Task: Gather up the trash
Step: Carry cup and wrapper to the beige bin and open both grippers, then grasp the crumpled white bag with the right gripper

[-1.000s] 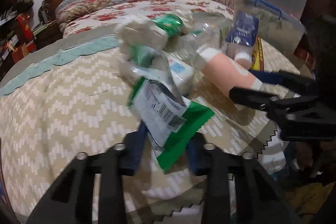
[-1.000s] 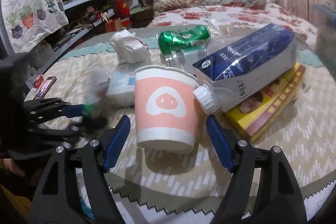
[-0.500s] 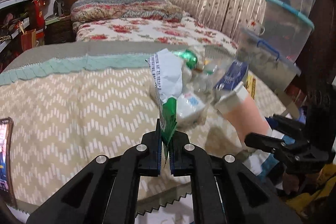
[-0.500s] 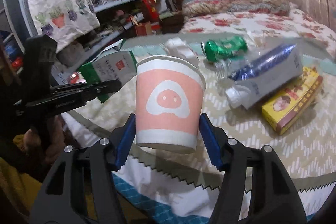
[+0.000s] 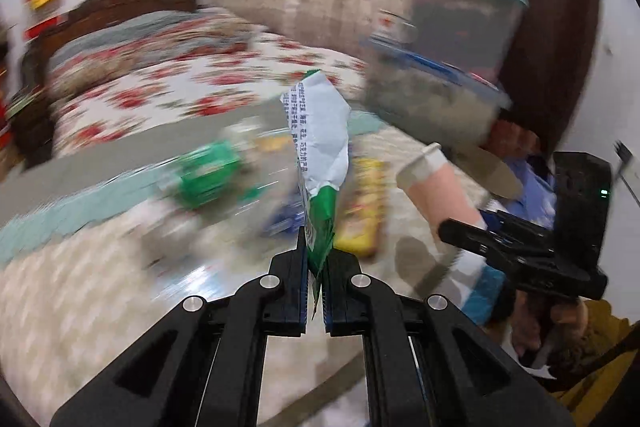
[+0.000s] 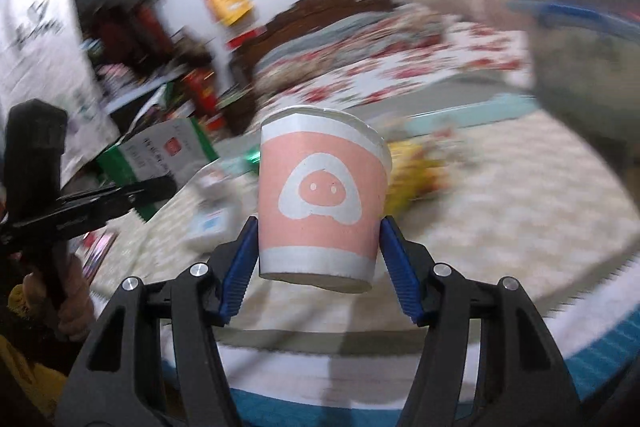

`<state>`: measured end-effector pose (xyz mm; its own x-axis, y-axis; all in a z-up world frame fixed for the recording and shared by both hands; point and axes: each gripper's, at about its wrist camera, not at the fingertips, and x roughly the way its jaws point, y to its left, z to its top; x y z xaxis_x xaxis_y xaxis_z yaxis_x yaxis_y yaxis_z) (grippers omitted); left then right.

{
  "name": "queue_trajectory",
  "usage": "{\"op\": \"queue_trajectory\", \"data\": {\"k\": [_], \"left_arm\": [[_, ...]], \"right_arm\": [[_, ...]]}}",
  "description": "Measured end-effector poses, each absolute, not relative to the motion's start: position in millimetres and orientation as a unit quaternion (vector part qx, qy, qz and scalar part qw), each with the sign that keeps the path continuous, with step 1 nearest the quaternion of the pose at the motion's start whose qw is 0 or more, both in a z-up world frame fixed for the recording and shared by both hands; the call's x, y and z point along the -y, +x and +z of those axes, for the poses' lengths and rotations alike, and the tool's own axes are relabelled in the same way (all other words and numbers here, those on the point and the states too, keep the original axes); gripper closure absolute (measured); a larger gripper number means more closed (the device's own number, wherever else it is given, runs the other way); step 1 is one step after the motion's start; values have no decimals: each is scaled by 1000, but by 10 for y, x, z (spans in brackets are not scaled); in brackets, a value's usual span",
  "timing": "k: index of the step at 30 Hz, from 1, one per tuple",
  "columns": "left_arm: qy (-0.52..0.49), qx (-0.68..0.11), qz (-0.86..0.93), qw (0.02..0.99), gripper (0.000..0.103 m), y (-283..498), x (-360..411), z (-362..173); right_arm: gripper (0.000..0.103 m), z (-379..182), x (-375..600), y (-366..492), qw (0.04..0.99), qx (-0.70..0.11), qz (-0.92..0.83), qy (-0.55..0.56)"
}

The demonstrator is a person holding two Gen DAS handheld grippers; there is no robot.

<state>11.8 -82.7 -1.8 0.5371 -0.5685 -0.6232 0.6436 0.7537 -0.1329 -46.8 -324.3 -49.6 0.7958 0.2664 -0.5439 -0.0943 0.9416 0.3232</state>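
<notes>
A: What can't you make out on the left wrist view?

B: The table [image 5: 100, 267] is smeared by motion. A green can [image 5: 208, 179] and a yellow box [image 5: 360, 207] are streaks, and something blue behind the wrapper [image 5: 320, 163] is too blurred to name. The wrapper's print is too small to read, and its lower tip is hidden between the pads.

A: And the right view?

B: The cup [image 6: 320, 199] hides what lies behind it; only a yellow smear [image 6: 412, 171] shows beside it. The shelves [image 6: 136, 39] are blurred clutter. A bin [image 6: 580, 67] is cut by the right edge.
</notes>
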Motion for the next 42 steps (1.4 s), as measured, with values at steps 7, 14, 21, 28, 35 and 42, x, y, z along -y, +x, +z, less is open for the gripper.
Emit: {"op": "queue_trajectory", "data": {"k": [7, 14, 21, 28, 35, 42], "left_arm": [[117, -338, -479, 802, 98, 237, 2608, 39], [154, -385, -576, 704, 97, 293, 4493, -213], [172, -415, -562, 695, 33, 480, 5578, -565], [161, -371, -538, 740, 33, 475, 5241, -268], [126, -326, -486, 801, 31, 297, 3703, 8], [99, -330, -368, 864, 31, 200, 2044, -114]], "right_arm": [[41, -524, 4666, -905, 941, -264, -71, 198], [40, -712, 5932, -1157, 911, -261, -201, 246], [22, -897, 6482, -1034, 899, -268, -254, 237], [23, -706, 6398, -1240, 908, -214, -267, 240], [31, -581, 5713, -1147, 927, -205, -181, 257], [38, -596, 4536, -717, 933, -264, -43, 242]]}}
